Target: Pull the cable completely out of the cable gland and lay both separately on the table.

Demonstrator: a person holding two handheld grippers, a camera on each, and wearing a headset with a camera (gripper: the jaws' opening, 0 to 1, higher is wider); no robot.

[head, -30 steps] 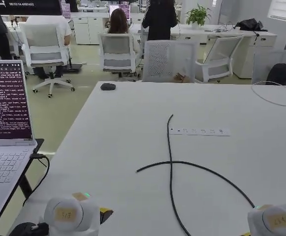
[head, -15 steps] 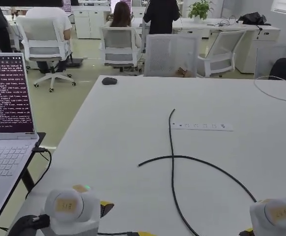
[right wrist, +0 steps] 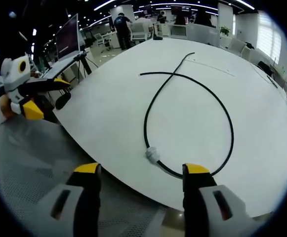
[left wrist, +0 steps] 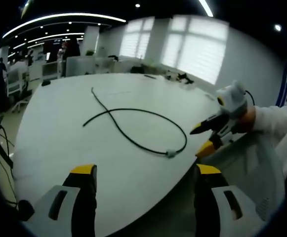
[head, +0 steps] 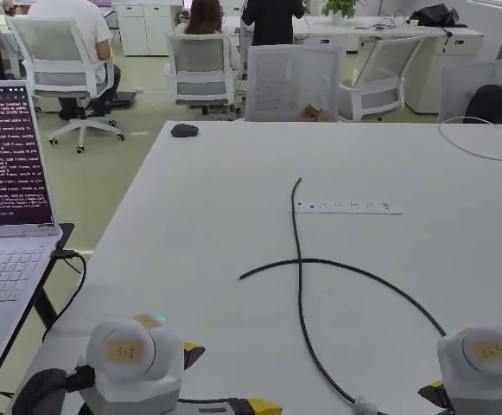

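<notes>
A long black cable (head: 300,268) lies on the white table (head: 199,225), crossing itself in a loop. Its near end carries a small pale cable gland (head: 365,405) close to the front edge. In the gripper views the cable (left wrist: 133,111) (right wrist: 222,106) and the gland (left wrist: 170,153) (right wrist: 152,154) lie ahead of the jaws. My left gripper (left wrist: 145,170) is open and holds nothing, off the table's near edge at the left. My right gripper (right wrist: 141,168) is open too, just short of the gland. Each gripper appears in the other's view, the right gripper (left wrist: 195,143) and the left gripper (right wrist: 59,98).
An open laptop (head: 0,173) stands on a stand left of the table. A white power strip (head: 347,207) lies mid-table, a dark mouse (head: 184,130) at the far edge, a thin white wire loop (head: 467,151) at far right. Office chairs (head: 289,82) and people sit beyond.
The head camera has tipped downward, so the gland at the cable's near end now shows. The cable has not moved, and both grippers stay open at the near edge.
</notes>
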